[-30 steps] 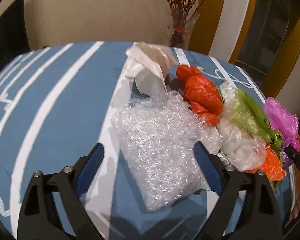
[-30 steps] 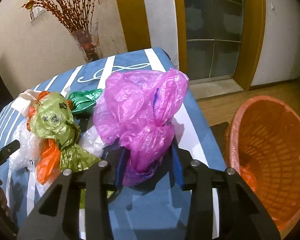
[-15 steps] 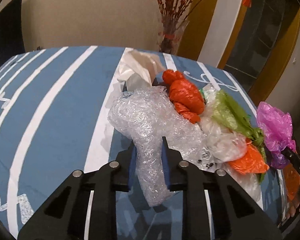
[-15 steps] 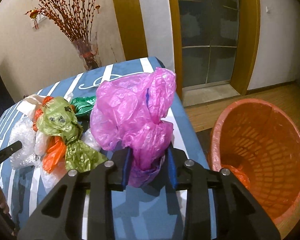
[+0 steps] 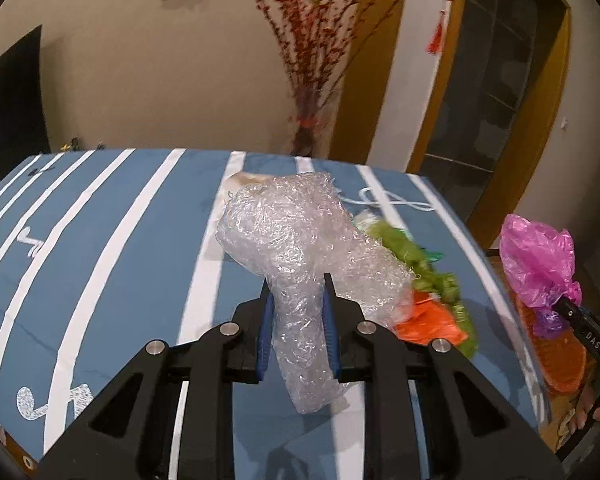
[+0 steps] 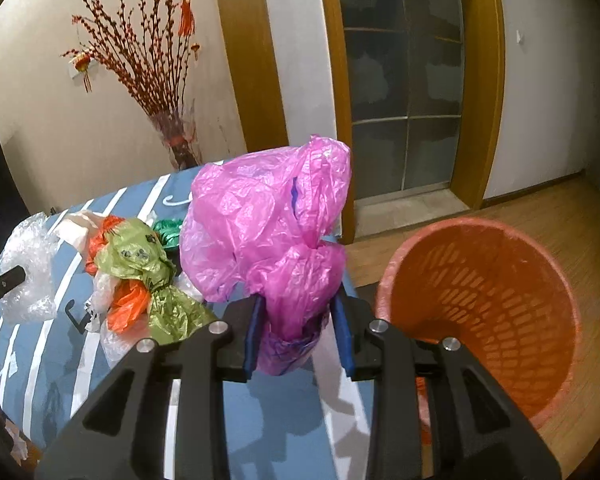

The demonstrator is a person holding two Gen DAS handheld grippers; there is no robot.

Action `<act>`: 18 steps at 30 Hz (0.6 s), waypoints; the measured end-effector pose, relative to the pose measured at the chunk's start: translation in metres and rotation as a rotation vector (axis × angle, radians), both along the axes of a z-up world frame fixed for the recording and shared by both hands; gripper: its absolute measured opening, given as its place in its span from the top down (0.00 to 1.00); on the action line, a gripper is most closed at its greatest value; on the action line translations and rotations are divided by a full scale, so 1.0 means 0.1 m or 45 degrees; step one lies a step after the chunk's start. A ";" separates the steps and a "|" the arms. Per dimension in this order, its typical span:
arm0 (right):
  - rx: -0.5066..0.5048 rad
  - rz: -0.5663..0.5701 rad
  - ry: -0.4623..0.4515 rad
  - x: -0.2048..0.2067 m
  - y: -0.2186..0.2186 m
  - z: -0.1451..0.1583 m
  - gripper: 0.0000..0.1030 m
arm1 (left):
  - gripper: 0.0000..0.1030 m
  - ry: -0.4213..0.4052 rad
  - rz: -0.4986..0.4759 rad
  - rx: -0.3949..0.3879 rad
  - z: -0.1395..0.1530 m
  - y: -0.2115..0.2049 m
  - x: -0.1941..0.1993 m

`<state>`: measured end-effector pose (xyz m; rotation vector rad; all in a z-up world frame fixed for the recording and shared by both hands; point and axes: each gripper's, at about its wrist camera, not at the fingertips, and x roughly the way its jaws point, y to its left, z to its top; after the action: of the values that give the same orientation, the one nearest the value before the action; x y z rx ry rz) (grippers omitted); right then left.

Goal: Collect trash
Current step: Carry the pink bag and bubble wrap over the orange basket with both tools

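Note:
My left gripper [image 5: 296, 300] is shut on a clear bubble wrap sheet [image 5: 300, 236], which hangs lifted above the blue striped tablecloth [image 5: 120, 248]. My right gripper [image 6: 298, 312] is shut on a crumpled pink plastic bag [image 6: 268, 220], held up near the table's right edge. An orange mesh waste basket [image 6: 496, 300] stands on the floor just right of the pink bag. A pile of green bags [image 6: 140, 256], orange bags [image 6: 126, 304] and clear bags lies on the table. In the left wrist view the pink bag [image 5: 536, 256] shows at the far right.
A vase of red-berried branches [image 6: 176, 136] stands behind the table against the wall. A whitish bag [image 5: 240, 184] lies behind the bubble wrap. A glass door with a wooden frame [image 6: 404, 100] and wood floor [image 6: 540, 208] lie to the right.
My left gripper closed on the bubble wrap and lifted it off the table. My right gripper tightened on the pink bag and raised it toward the orange basket.

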<state>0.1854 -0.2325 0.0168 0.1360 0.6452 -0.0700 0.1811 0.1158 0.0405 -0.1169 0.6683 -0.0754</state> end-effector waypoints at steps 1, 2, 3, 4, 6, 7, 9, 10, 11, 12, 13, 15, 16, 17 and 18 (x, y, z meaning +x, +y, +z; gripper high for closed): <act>-0.003 -0.006 -0.009 -0.03 -0.03 0.03 0.70 | 0.79 -0.005 -0.010 -0.001 0.02 -0.04 0.00; -0.007 -0.014 -0.021 -0.07 -0.06 0.06 0.70 | 0.79 -0.010 -0.024 -0.001 0.04 -0.09 0.00; -0.010 -0.021 -0.031 -0.11 -0.10 0.09 0.70 | 0.79 -0.016 -0.038 -0.001 0.06 -0.14 -0.02; -0.012 -0.026 -0.036 -0.12 -0.12 0.10 0.70 | 0.79 -0.023 -0.056 0.000 0.09 -0.21 -0.02; -0.014 -0.045 -0.052 -0.18 -0.19 0.15 0.70 | 0.79 -0.030 -0.085 -0.002 0.13 -0.33 -0.05; -0.013 -0.054 -0.058 -0.21 -0.23 0.17 0.70 | 0.79 -0.034 -0.104 -0.003 0.15 -0.41 -0.05; -0.008 -0.080 -0.073 -0.27 -0.33 0.22 0.70 | 0.79 -0.038 -0.138 -0.007 0.18 -0.55 -0.05; -0.006 -0.088 -0.078 -0.29 -0.36 0.23 0.70 | 0.79 -0.040 -0.164 -0.010 0.19 -0.65 -0.05; -0.005 -0.101 -0.084 -0.32 -0.41 0.24 0.70 | 0.79 -0.041 -0.186 -0.013 0.20 -0.74 -0.05; -0.004 -0.111 -0.088 -0.34 -0.45 0.25 0.70 | 0.79 -0.042 -0.202 -0.015 0.21 -0.79 -0.05; -0.004 -0.123 -0.092 -0.37 -0.50 0.26 0.70 | 0.79 -0.043 -0.228 -0.018 0.22 -0.89 -0.06; 0.001 -0.151 -0.099 -0.42 -0.62 0.27 0.70 | 0.79 -0.040 -0.270 -0.024 0.21 -1.06 -0.06; 0.006 -0.170 -0.103 -0.45 -0.70 0.28 0.70 | 0.79 -0.037 -0.295 -0.028 0.20 -1.16 -0.06; 0.009 -0.183 -0.105 -0.47 -0.74 0.28 0.70 | 0.79 -0.034 -0.317 -0.031 0.20 -1.24 -0.06; 0.012 -0.197 -0.107 -0.49 -0.80 0.28 0.70 | 0.79 -0.031 -0.336 -0.033 0.19 -1.32 -0.06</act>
<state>0.1363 -0.3123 0.0452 0.1968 0.5502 -0.2093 0.1752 -0.0162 0.0595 -0.0521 0.6558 -0.3389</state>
